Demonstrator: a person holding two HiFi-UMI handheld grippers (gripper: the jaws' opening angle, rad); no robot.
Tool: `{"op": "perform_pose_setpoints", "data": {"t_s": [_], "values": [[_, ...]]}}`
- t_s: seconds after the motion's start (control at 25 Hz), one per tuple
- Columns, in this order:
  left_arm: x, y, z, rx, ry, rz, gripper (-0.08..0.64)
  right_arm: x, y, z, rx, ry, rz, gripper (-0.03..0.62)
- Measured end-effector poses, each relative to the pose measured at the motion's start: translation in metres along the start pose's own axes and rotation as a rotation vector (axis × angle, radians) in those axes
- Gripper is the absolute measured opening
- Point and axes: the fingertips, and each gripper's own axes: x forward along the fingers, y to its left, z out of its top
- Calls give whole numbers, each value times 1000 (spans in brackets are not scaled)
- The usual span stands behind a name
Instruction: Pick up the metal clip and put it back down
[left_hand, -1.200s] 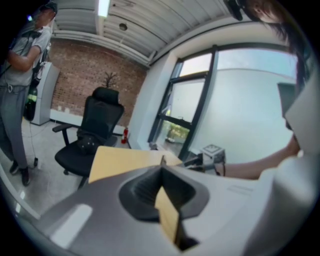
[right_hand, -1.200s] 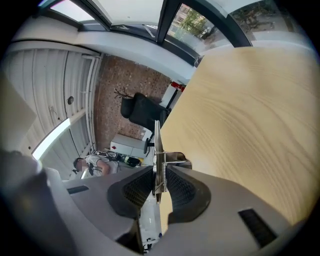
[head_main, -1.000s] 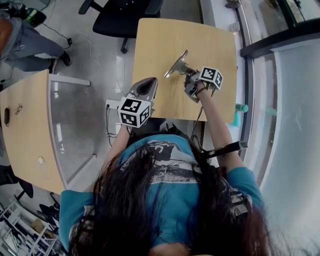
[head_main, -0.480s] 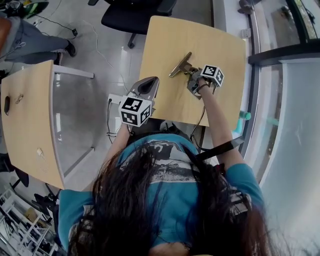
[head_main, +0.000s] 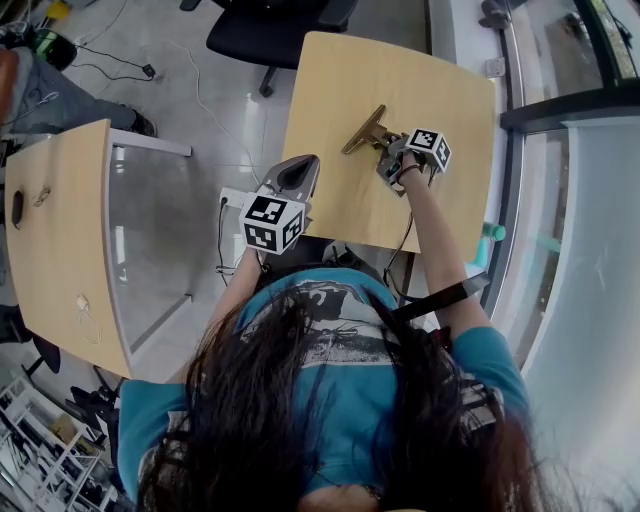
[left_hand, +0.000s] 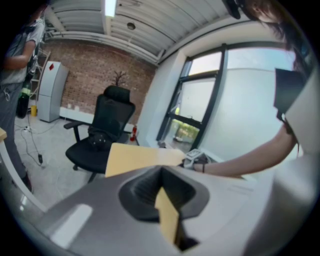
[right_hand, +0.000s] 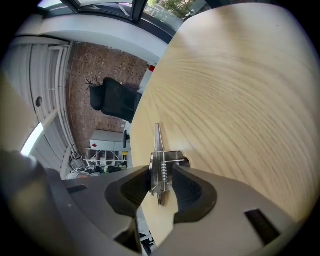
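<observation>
Right gripper (right_hand: 162, 176) lower than second ago, metal clip (right_hand: 162, 160) now on table (right_hand: 240, 100), upper centre; jaws just easing apart, pads still on clip: put-down nearly done.

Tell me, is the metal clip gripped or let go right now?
Gripped. The metal clip stands between the right gripper's jaws, which touch both its sides, though they have just been opening.

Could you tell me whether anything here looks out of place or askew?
Nothing is spilled or damaged. Only the metal clip, over the table, is askew: on edge, not flat, between the jaws of the right gripper, which have just been opening.
</observation>
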Motion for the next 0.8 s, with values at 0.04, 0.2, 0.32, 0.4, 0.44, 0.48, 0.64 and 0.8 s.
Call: {"op": "perform_pose_setpoints", "data": {"t_s": [0.04,0.2,0.32,0.4,0.44,0.48,0.64,0.8], "values": [[-1,0,0,1,-1,1,3,0,-1,-1,5,5,-13,120],[-6,-1,0,2,-1,6,3,-10,-2,-5,35,-5,-30,147],[-10,-1,-1,0,-4,6,3,-24,1,-9,26,-34,-10,146],[-11,-3,-2,-1,-8,4,3,-38,4,-13,12,-52,18,146],[-11,-5,-3,0,-9,2,3,-46,5,-16,6,-62,33,146],[-11,-7,-4,0,-9,-2,3,-55,7,-19,0,-70,48,146],[-13,-22,-9,8,-9,-26,3,-95,19,-36,-48,-116,122,143],[-19,-40,-16,22,-5,-49,3,-135,36,-63,-106,-180,206,96]]}}
